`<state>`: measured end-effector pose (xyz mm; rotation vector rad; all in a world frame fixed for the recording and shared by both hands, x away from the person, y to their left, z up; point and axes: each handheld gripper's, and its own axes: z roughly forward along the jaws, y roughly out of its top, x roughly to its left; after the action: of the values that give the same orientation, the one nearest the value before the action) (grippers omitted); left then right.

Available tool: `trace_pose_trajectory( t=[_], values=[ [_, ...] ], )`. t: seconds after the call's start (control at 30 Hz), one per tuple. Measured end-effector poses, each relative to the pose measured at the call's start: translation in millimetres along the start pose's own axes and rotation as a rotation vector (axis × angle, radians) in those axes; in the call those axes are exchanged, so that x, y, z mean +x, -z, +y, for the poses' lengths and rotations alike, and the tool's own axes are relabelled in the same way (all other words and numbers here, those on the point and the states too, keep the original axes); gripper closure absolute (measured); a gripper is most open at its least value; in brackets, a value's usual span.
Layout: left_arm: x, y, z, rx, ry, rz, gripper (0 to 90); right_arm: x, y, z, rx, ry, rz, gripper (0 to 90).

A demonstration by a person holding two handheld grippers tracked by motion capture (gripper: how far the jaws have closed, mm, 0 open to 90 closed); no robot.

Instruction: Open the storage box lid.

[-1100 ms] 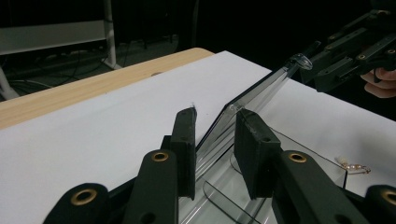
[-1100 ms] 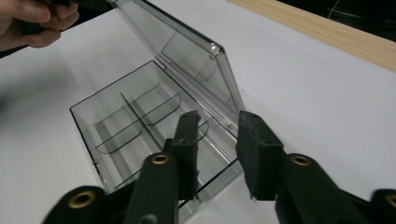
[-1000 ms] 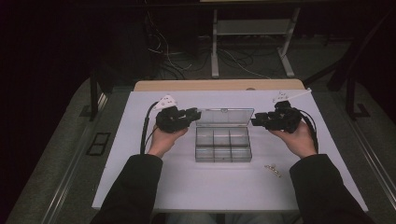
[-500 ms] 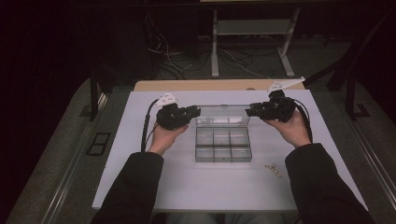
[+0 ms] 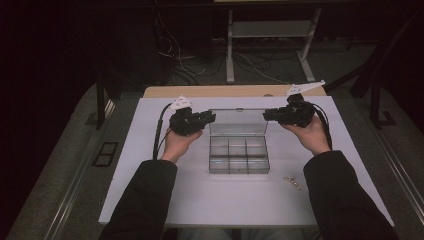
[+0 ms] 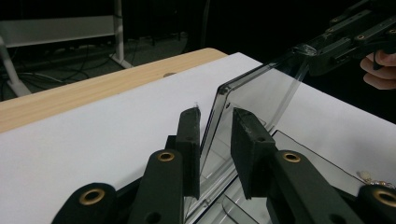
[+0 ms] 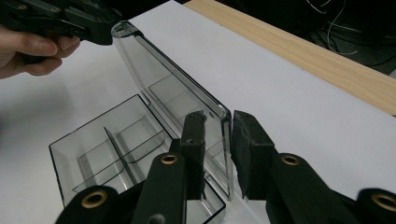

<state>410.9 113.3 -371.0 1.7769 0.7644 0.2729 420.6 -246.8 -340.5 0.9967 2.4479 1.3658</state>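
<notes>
A clear plastic compartment box stands mid-table, its lid raised upright. My left gripper is at the lid's left edge. In the left gripper view its jaws are shut on the lid. My right gripper is at the lid's right edge. In the right gripper view its jaws have just been closing and straddle the lid's edge, which lies against one pad with a thin gap to the other. The compartments look empty.
A small metal chain-like piece lies on the white sheet to the right of the box. A wooden table edge runs behind the sheet. Cables and a stand's legs are on the floor beyond.
My right hand has moved up and leftward to the lid's right corner. The left hand has stayed at the lid's left edge.
</notes>
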Motion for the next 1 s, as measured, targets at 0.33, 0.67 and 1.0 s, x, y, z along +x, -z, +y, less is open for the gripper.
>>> trace_pose_trajectory(
  t=[0.33, 0.67, 1.0],
  values=[
    [9.6, -9.2, -6.7, 0.037, 0.026, -0.01, 68.2, -3.5, -2.7, 3.6, 0.007, 0.004, 0.0, 75.0],
    [17.5, -17.9, -13.4, 0.049, 0.046, -0.022, 71.0, -10.6, -8.6, 5.4, -0.008, -0.026, -0.005, 75.1],
    [21.5, -21.3, -15.7, 0.032, 0.05, -0.016, 74.8, -17.0, -15.2, 4.5, -0.03, -0.031, 0.001, 68.9]
  ],
)
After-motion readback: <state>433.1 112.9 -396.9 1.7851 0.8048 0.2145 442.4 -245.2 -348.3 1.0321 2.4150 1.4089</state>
